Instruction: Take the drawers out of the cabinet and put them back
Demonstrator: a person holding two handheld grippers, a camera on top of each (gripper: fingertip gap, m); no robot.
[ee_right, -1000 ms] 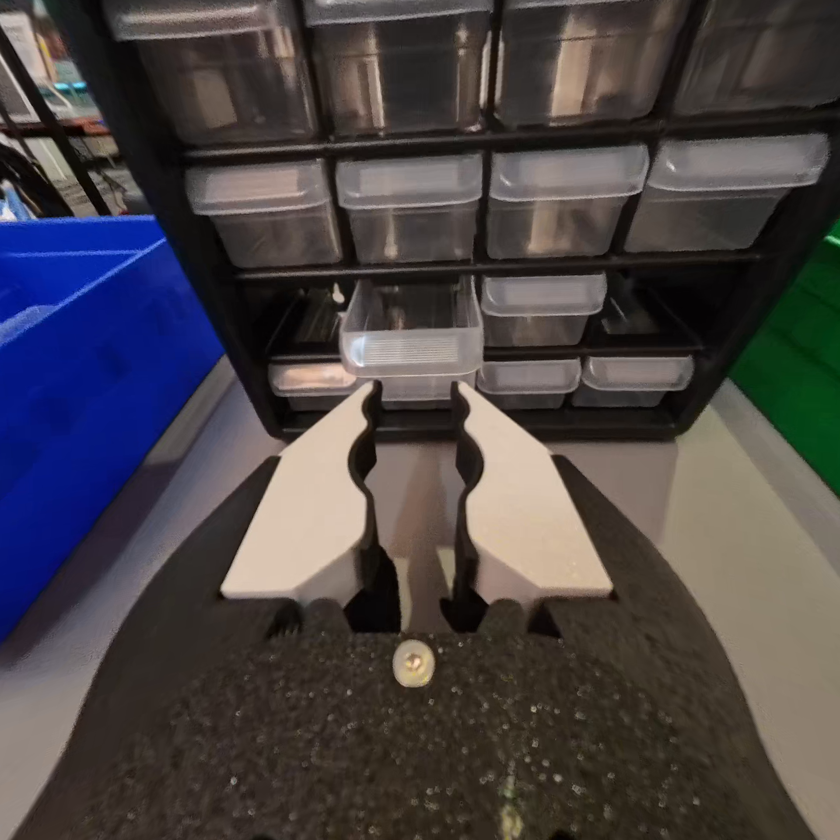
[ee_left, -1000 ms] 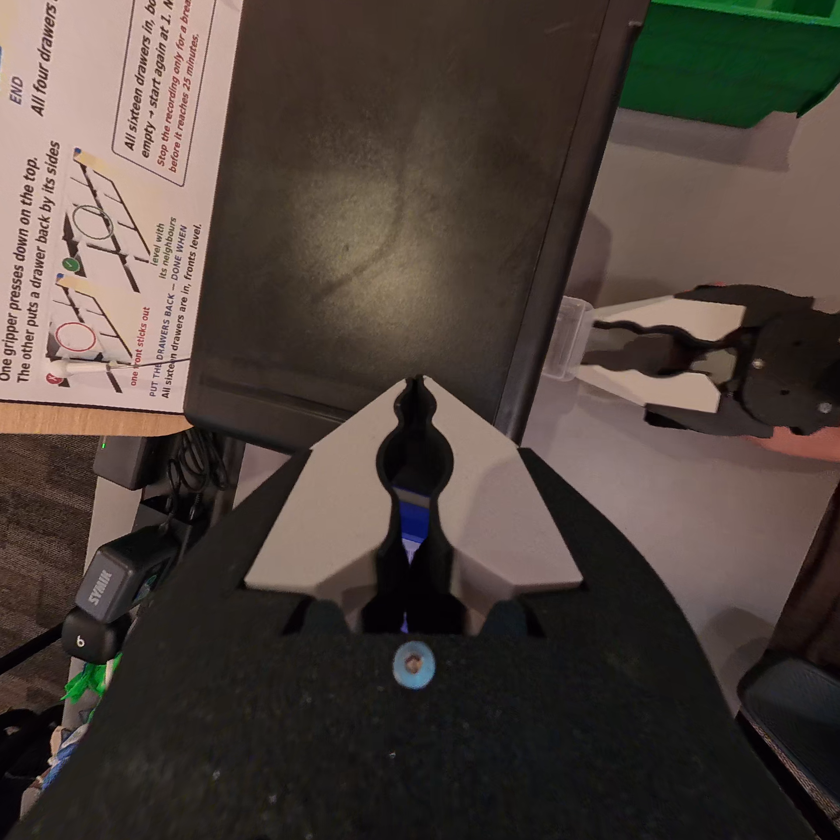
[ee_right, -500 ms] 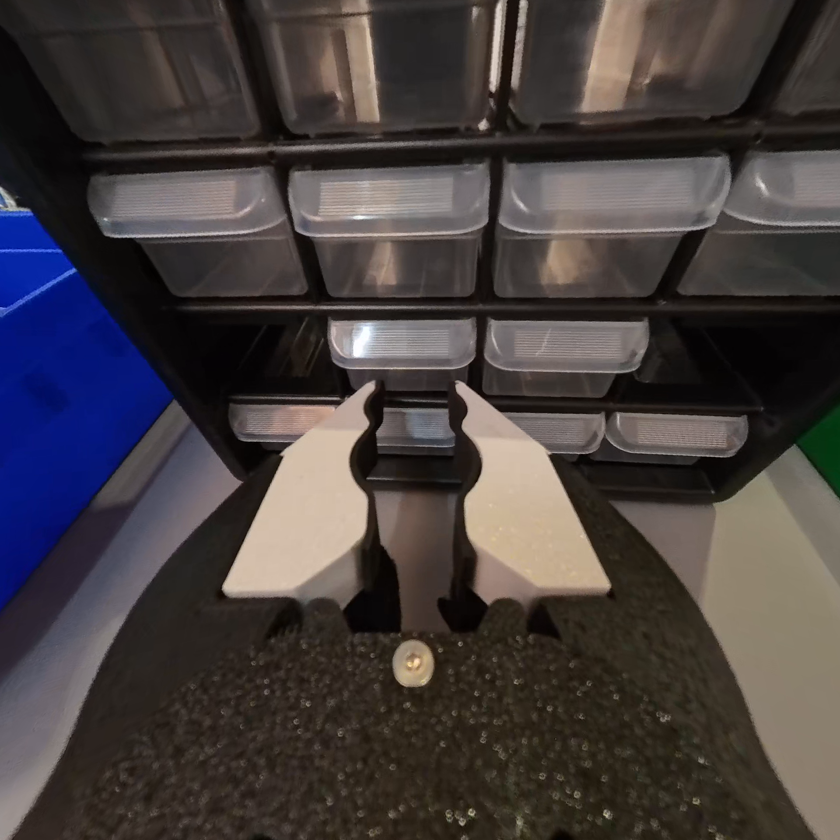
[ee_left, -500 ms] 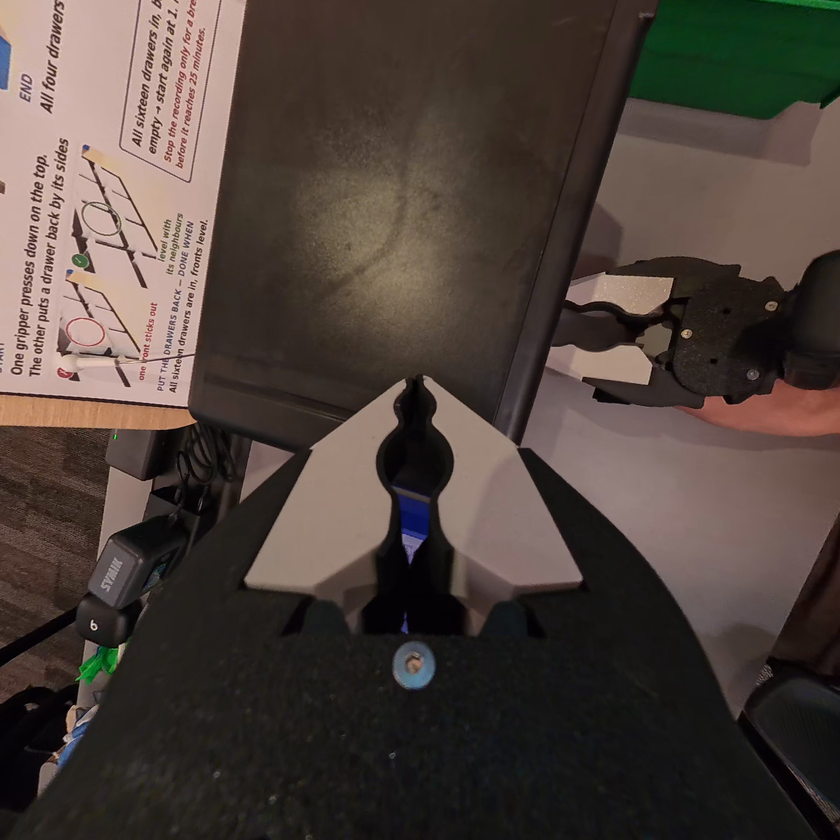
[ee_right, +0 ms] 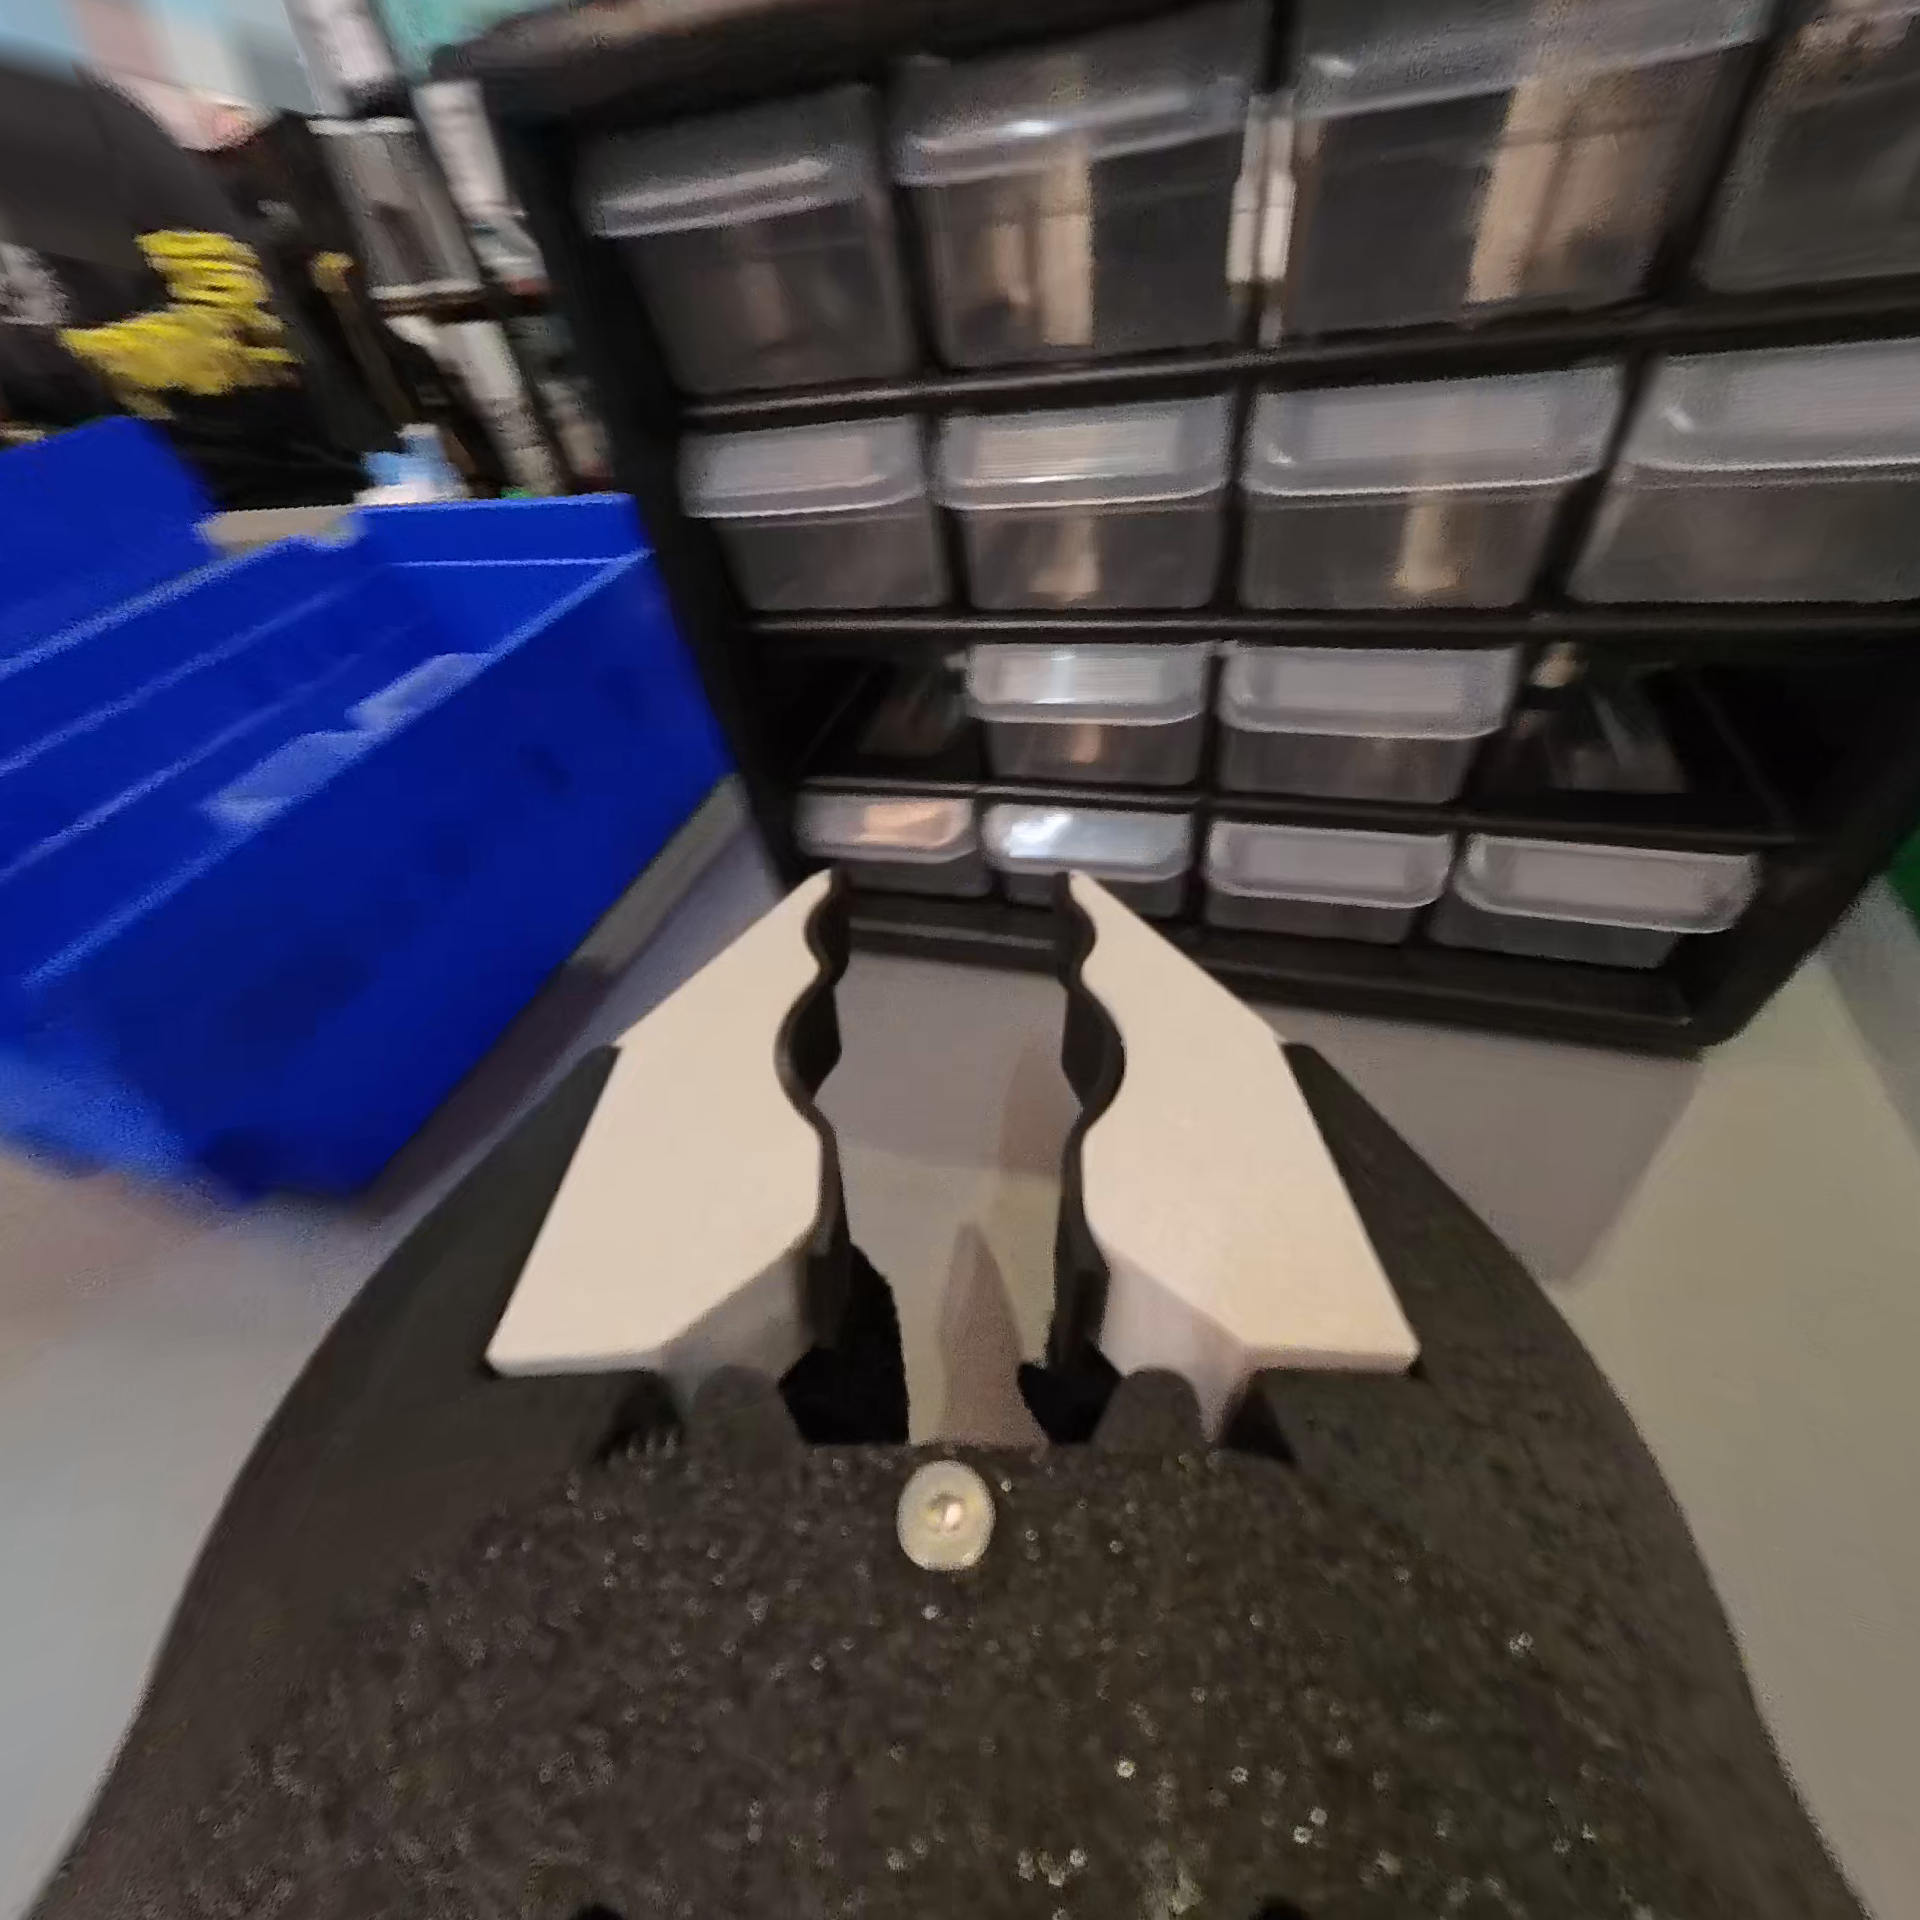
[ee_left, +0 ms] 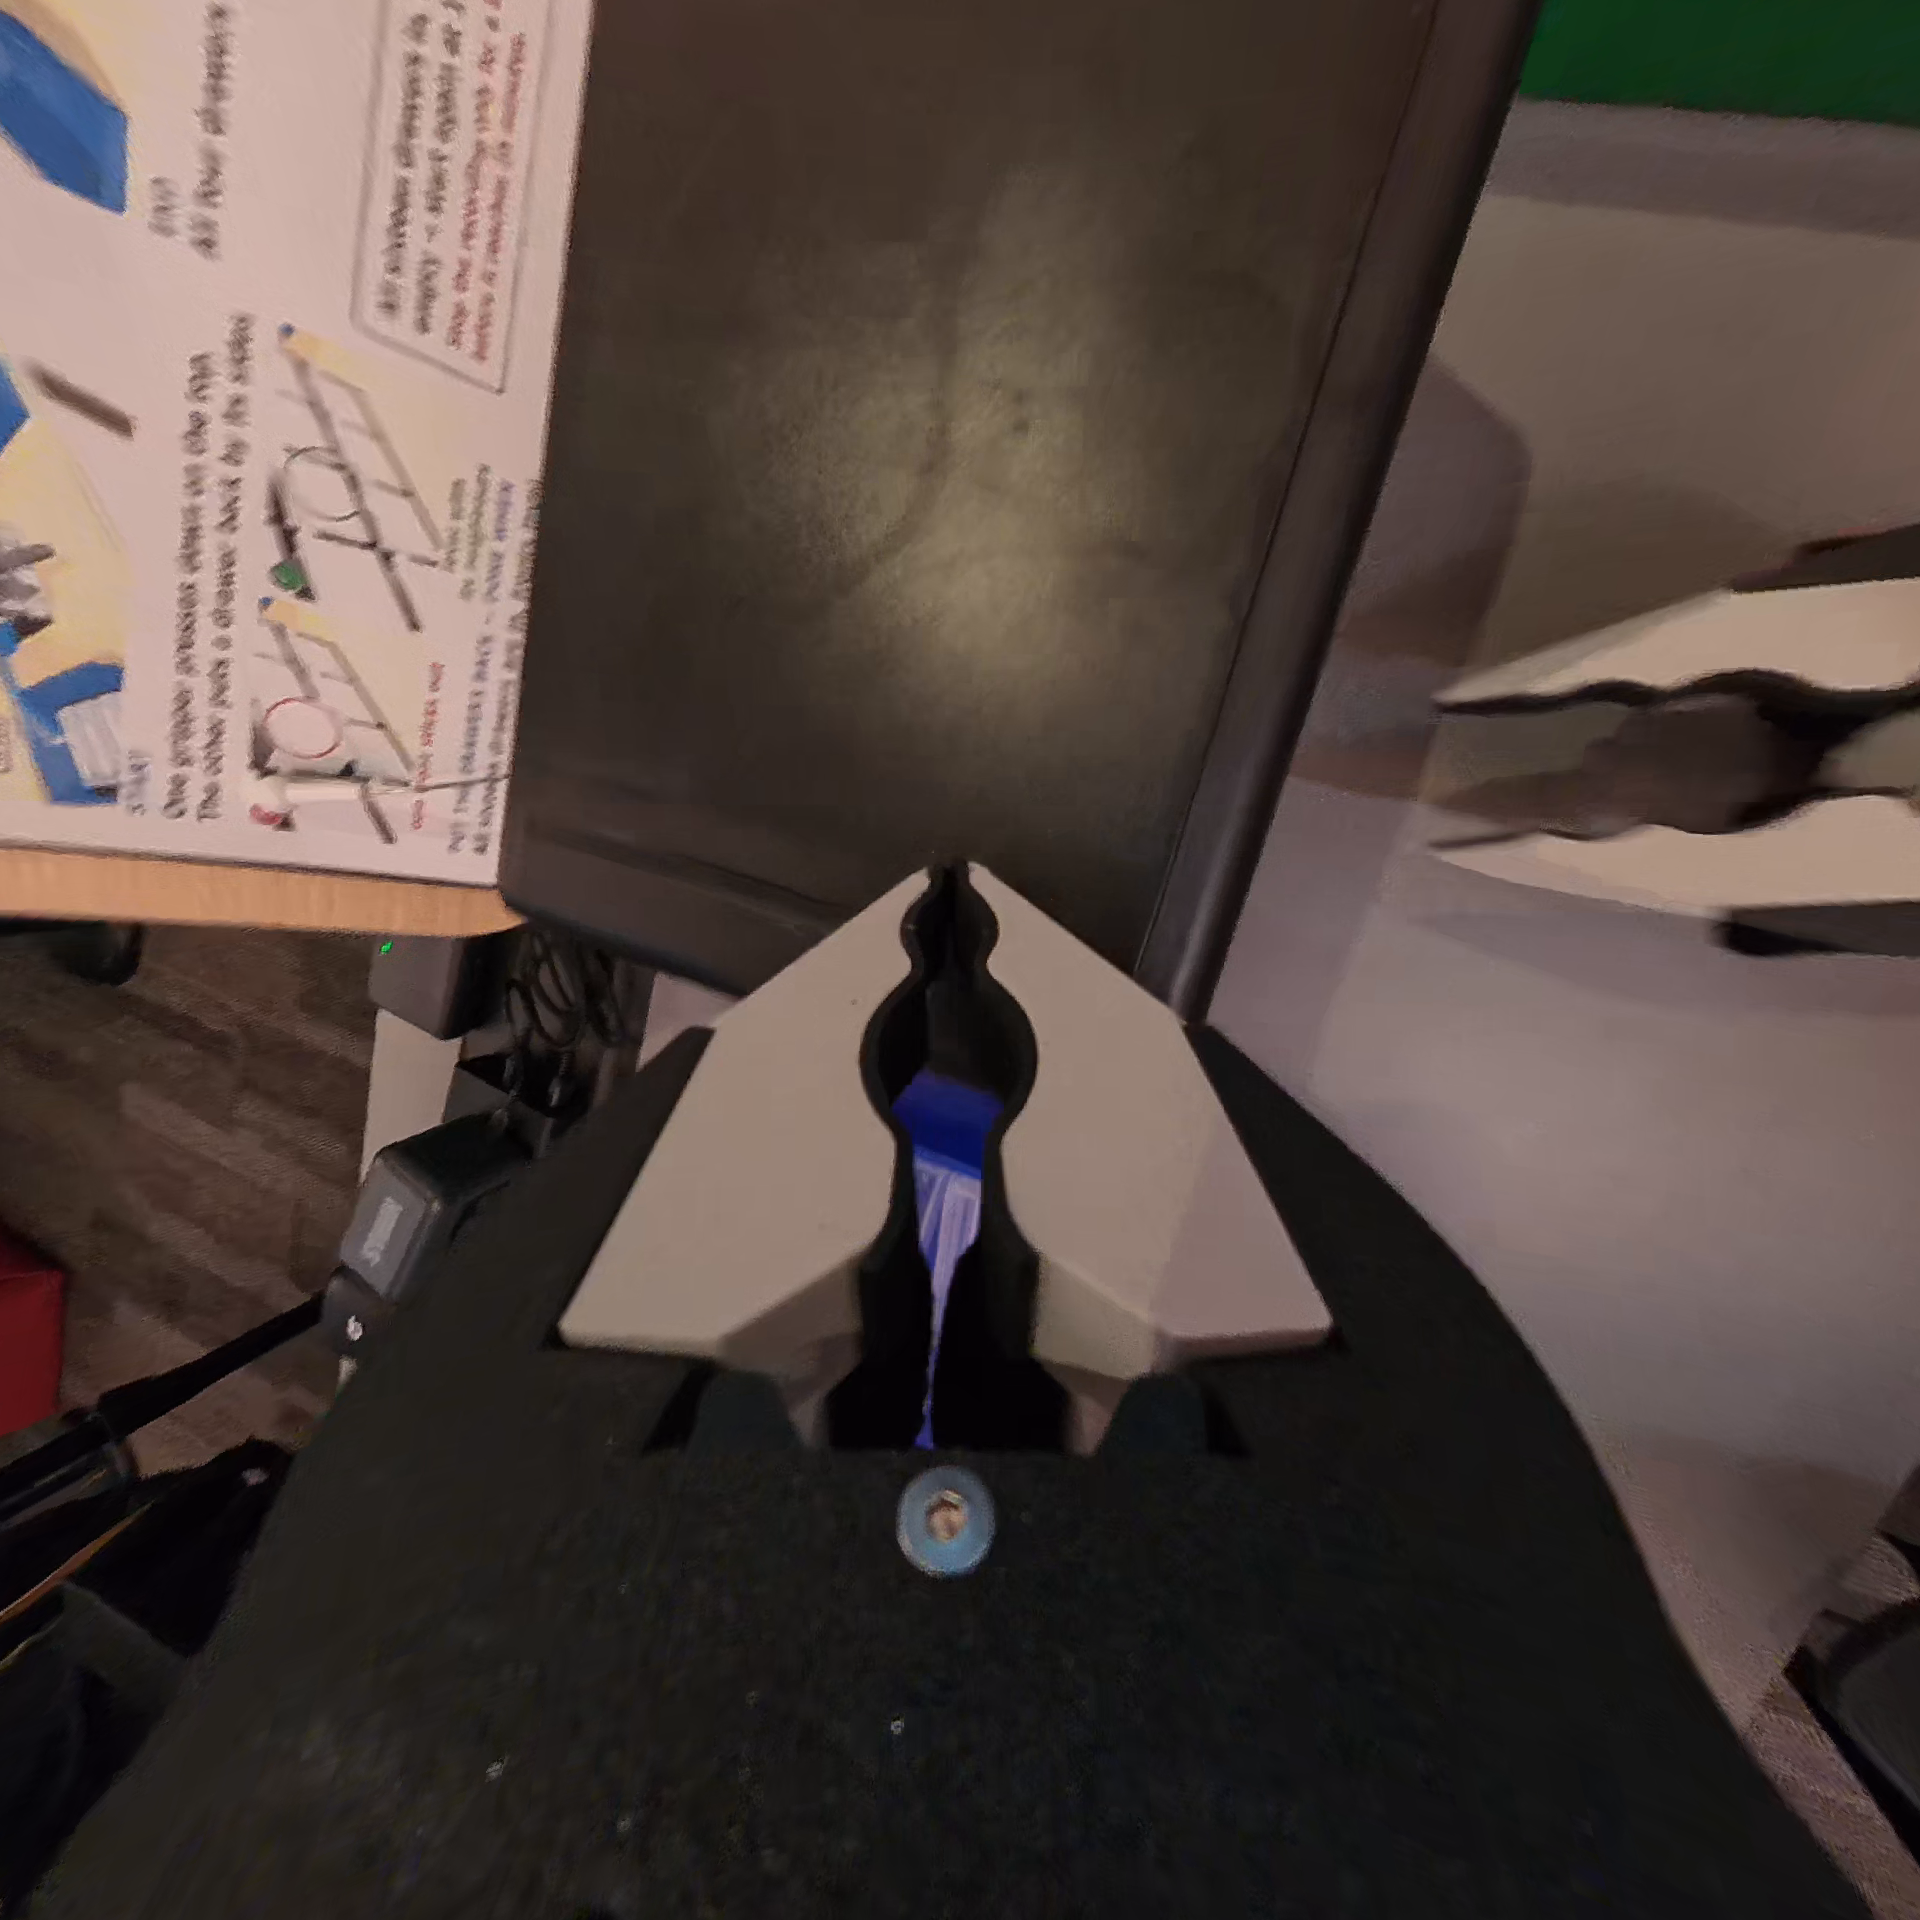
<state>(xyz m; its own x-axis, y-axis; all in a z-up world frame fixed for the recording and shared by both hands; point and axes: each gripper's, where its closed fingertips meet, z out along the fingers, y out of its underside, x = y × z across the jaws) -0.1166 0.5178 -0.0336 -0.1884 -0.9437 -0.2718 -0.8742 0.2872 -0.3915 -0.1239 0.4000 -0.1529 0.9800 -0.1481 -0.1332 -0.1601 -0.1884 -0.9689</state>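
The black cabinet (ee_right: 1725, 997) stands on the grey table with clear plastic drawers (ee_right: 1081, 499) in its rows. In the third row, the two middle drawers (ee_right: 1091, 707) are in; the leftmost slot (ee_right: 883, 717) and rightmost slot (ee_right: 1621, 727) are empty. My right gripper (ee_right: 948, 894) is open and empty, a short way in front of the cabinet's lower left. My left gripper (ee_left: 948, 878) is shut, its tips resting on the near edge of the cabinet's black top (ee_left: 935, 416). The right gripper also shows in the left wrist view (ee_left: 1455, 769), beside the cabinet front.
A blue bin (ee_right: 312, 810) holding clear drawers stands left of the cabinet. A green bin (ee_left: 1714, 52) lies beyond the cabinet's far end. A printed instruction sheet (ee_left: 260, 416) lies behind the cabinet. Chargers and cables (ee_left: 416, 1226) hang off the table edge.
The right gripper pushed the second drawer of the third row in, then drew back and to the left, away from the cabinet. The left gripper stayed shut on the cabinet top.
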